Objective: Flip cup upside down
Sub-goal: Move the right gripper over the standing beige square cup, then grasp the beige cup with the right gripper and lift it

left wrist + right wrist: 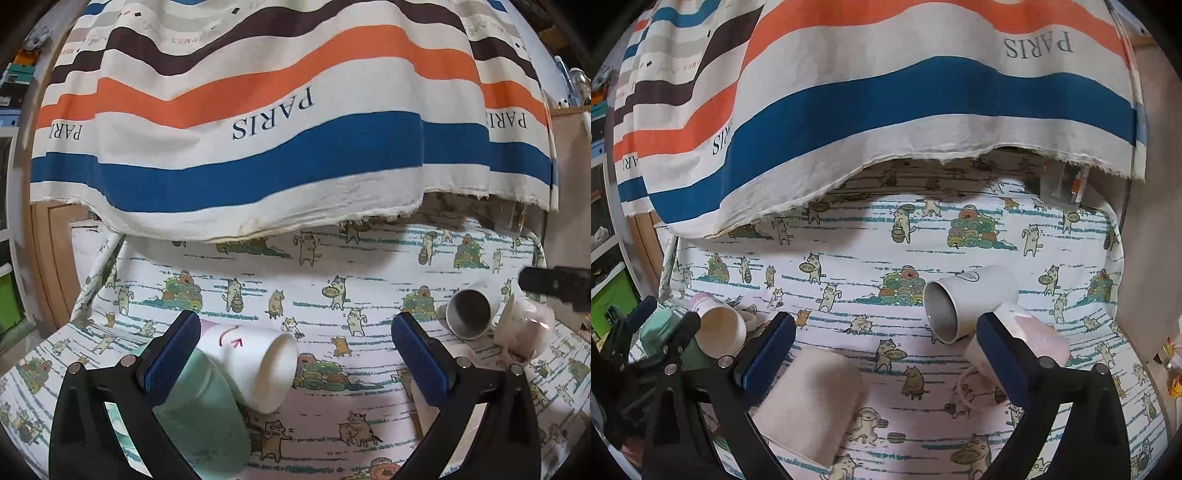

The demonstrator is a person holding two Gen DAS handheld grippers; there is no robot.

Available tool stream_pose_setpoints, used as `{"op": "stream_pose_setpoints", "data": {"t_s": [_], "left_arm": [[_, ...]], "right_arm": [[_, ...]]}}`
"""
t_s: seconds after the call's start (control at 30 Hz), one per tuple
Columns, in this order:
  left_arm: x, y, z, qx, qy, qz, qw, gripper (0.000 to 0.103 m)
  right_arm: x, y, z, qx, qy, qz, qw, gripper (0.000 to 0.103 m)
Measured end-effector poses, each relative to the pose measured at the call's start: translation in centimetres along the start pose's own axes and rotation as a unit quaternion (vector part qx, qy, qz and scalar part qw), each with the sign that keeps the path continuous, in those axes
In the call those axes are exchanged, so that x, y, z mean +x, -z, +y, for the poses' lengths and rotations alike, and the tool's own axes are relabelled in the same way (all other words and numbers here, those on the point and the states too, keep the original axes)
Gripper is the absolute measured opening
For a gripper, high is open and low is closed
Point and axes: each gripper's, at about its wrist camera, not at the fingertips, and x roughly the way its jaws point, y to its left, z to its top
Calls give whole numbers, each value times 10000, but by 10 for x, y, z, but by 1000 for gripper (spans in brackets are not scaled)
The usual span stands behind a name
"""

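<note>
Several cups lie on their sides on the cat-print cloth (332,258). In the left wrist view a white paper cup (258,365) with a red arrow and a mint green cup (207,417) lie by the left finger of my open left gripper (295,354). A grey-lined white cup (471,310) and a pink-white mug (524,332) lie at the right. In the right wrist view my open right gripper (886,350) has its right finger against the pink-white mug (1034,339). The white cup (967,302) lies just beyond, and a pink cup (816,398) lies near the left finger.
A striped "PARIS" cloth (277,122) hangs over the back of the surface. Shelves with green bins (609,299) stand at the left. The left gripper (646,332) shows at the left in the right wrist view.
</note>
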Motion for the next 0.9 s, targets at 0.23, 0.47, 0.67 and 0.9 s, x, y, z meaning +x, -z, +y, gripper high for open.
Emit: {"op": "stream_pose_setpoints", "data": {"t_s": [0.23, 0.47, 0.67, 0.9], "left_arm": [[-7, 0, -2, 51, 103, -189, 9998, 103], [-6, 0, 11, -274, -103, -167, 9994, 103], [-3, 0, 15, -392, -189, -81, 9990, 103], [-1, 1, 21, -548, -269, -2, 9981, 103]], "right_arm": [[16, -14, 8, 309, -86, 648, 9974, 99], [43, -20, 10, 472, -148, 1577, 9863, 99], [78, -12, 24, 566, -480, 2449, 9667, 99], [128, 8, 28, 1035, -552, 3461, 9308, 94]]}}
